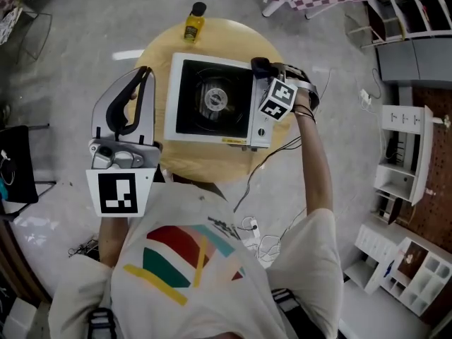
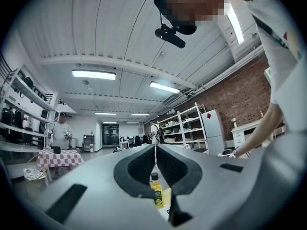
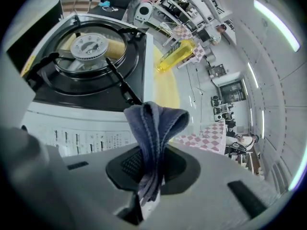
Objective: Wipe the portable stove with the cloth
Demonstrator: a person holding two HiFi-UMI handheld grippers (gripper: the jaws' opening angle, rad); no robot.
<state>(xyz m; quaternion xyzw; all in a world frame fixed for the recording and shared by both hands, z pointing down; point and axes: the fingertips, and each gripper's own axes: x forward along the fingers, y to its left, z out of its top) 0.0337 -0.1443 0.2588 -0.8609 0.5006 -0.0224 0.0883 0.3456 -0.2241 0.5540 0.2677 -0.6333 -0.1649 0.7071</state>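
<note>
Right gripper view: my right gripper (image 3: pixel 149 169) pinches the soft, limp cloth (image 3: pixel 156 123) at its fold, a good hold. Portable stove (image 3: pixel 86 51) at eleven o'clock. Left gripper (image 2: pixel 155 157) jaws pressed together, empty.

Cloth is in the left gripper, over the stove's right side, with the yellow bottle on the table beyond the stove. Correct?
No: the cloth is pinched in the right gripper, not the left, as the right gripper view shows. The left gripper is shut and empty. The rest stands.

The portable stove (image 1: pixel 215 101) sits on the round table (image 1: pixel 205 164), a bottle (image 1: pixel 194 23) behind it.
</note>
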